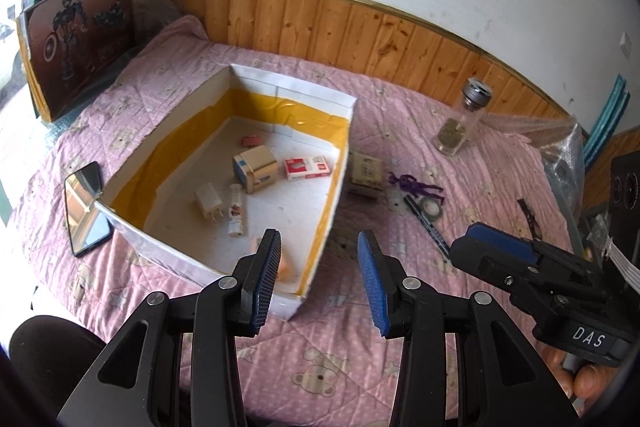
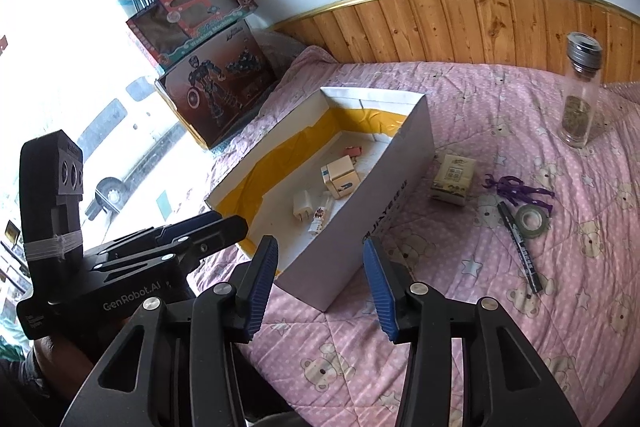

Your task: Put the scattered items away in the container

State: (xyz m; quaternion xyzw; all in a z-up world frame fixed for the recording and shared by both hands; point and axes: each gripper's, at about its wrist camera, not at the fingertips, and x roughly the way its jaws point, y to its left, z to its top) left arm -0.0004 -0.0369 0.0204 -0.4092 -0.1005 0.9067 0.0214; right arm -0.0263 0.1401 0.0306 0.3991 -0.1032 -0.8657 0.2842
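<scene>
Box (image 1: 344, 131): 5 items in; 5 out, 2 hand-held grippers (image 1: 318, 279) empty.

The box (image 1: 340, 163) lies just ahead of the left gripper (image 1: 318, 277), a charger (image 1: 209, 203), tube (image 1: 236, 211) and carton (image 1: 256, 167) inside. Right of it lie a small carton (image 1: 366, 173), marker (image 1: 426, 227) and tape (image 1: 430, 209); the jar (image 1: 460, 123) stands beyond. A phone (image 1: 86, 209) lies left.
</scene>
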